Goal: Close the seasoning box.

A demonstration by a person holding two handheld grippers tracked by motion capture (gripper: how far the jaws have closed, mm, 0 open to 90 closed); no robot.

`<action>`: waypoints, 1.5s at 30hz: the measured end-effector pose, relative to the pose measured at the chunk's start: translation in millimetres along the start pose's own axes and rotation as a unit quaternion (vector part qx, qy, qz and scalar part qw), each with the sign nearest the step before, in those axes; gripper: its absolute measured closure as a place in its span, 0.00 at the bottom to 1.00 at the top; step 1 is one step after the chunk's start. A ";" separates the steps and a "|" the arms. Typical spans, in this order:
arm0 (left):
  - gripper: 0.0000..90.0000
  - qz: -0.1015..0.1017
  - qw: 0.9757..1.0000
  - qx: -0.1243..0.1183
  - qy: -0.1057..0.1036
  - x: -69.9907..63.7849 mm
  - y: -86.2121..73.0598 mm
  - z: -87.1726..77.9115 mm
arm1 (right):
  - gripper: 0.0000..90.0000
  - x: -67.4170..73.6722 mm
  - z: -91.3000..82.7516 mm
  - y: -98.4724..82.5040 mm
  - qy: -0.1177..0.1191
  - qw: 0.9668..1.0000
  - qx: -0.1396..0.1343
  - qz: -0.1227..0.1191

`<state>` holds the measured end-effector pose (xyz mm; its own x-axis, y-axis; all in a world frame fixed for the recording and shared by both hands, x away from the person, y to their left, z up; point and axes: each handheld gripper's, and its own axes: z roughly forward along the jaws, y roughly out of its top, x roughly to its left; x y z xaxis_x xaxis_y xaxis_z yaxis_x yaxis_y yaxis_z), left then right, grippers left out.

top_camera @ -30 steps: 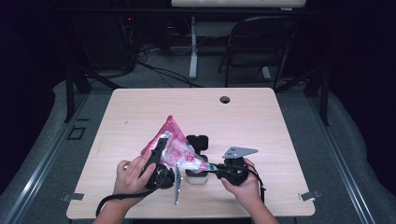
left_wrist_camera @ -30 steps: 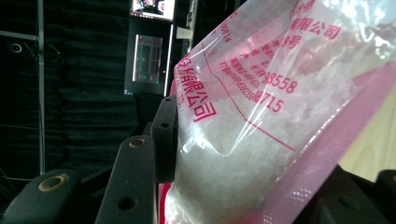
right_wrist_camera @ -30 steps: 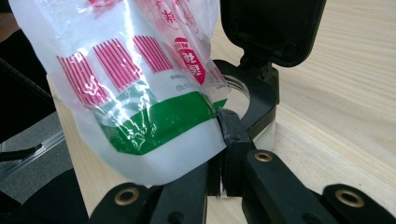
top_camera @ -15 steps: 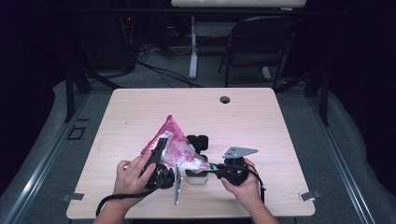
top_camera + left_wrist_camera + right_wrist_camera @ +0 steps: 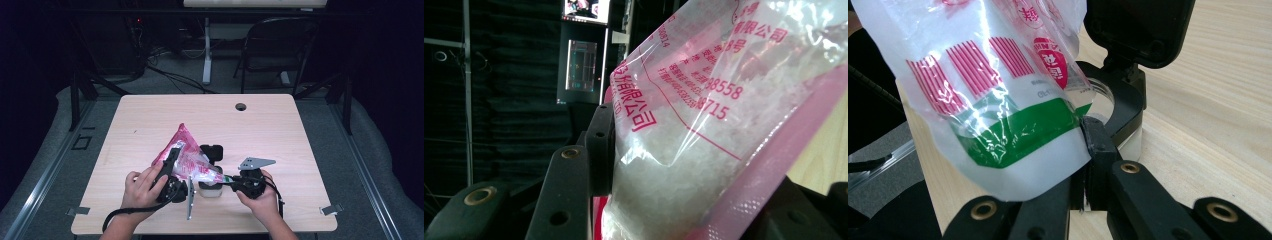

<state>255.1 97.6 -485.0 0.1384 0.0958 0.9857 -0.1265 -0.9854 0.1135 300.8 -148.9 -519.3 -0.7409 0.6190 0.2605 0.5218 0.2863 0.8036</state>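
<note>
A light wooden table (image 5: 280, 130) bears a round cable hole (image 5: 241, 106) at its far edge. Near the front, a crinkled clear plastic bag (image 5: 187, 160) with pink print, holding white grains, hangs tilted over a black-lidded jar (image 5: 210, 187). The left gripper (image 5: 175, 167) clamps the bag's body; the right gripper (image 5: 231, 178), jaws together, pinches its corner.

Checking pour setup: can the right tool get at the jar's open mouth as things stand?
Probably not. The right tool is shut on the bag's lower corner, and the bag hangs over the jar mouth. The left tool grips the bag's body.
</note>
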 end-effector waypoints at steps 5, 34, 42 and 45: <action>0.67 0.001 1.000 0.000 -0.002 0.3 0.4 0.2 | 0.99 -0.2 0.2 -0.2 -0.002 1.000 0.001 0.000; 0.67 0.007 1.000 -0.009 -0.008 5.0 5.3 1.1 | 1.00 -0.9 -1.0 -2.6 -0.004 1.000 -0.002 0.004; 0.67 0.005 1.000 -0.015 -0.003 7.8 8.2 0.7 | 1.00 -0.7 -2.2 -2.7 -0.006 1.000 -0.004 0.006; 0.67 0.007 1.000 -0.014 -0.002 8.6 9.2 0.5 | 1.00 -0.8 -2.4 -2.8 -0.006 1.000 -0.005 0.008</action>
<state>255.6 89.2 -475.5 0.1396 0.0819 0.9868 -0.1567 -0.9822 0.1036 299.0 -151.9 -520.4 -0.7274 0.6325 0.2661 0.5285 0.2691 0.8052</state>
